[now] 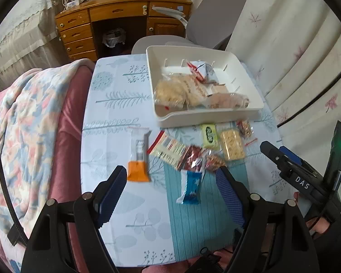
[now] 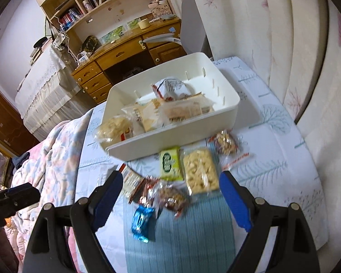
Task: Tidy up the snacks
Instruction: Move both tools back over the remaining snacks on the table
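Both claws gape empty; the blue foil-wrapped snack bar lies lengthwise between the left claw fingers, nearer than the right claw.

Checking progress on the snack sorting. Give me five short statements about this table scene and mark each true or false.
1. The white bin already holds several snacks. True.
2. The left tongs are shut on the blue bar. False: they are open and empty; the bar lies on the table between the fingers.
3. The green pack lies beside the yellow cracker pack, outside the bin. True.
4. The orange-ended bar is inside the bin. False: it lies on the tablecloth, left of the other loose snacks.
5. The right tongs are open. True.
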Available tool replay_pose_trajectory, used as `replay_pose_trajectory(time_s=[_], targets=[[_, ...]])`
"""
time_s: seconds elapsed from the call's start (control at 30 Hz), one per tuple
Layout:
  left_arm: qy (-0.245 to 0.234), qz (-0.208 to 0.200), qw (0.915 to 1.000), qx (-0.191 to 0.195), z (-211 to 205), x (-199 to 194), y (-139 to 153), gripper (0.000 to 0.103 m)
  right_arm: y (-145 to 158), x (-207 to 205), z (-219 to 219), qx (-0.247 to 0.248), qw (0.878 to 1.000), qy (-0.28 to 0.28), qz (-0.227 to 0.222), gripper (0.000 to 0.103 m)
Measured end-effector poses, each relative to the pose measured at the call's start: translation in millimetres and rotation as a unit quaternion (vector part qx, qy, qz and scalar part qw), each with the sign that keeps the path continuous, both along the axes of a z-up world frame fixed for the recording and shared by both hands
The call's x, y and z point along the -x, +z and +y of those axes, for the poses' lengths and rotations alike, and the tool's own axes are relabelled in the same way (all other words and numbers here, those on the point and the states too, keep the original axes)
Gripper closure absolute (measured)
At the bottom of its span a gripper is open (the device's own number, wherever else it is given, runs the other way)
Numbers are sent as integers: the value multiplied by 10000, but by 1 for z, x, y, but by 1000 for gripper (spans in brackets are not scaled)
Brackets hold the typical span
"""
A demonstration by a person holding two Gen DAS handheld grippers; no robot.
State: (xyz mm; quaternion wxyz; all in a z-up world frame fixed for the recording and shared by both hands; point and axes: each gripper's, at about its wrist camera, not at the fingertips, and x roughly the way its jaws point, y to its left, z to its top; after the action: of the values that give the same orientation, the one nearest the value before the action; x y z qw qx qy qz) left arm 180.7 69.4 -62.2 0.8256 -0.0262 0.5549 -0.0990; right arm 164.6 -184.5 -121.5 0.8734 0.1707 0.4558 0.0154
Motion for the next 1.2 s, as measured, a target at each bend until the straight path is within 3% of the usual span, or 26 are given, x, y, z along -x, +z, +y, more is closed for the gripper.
replay_pose_trajectory(time_s=[0.57,0.73,0.93,1.2], targets=[[1163,179,9931,-20,10,44,-20,23,-31,7,9,-712,9894,1074,672,15],[1179,213,9927,-125,8,46,-30,23,-38,3,17,-845,9845,1277,855,15],[1176,563,9915,-23,18,37,-47,23,-49,-1,29,-842,9826,1256,1075,15],[610,793,9950,47,40,16,-61,23,-72,-2,55,-856,9819,890,1438,16]])
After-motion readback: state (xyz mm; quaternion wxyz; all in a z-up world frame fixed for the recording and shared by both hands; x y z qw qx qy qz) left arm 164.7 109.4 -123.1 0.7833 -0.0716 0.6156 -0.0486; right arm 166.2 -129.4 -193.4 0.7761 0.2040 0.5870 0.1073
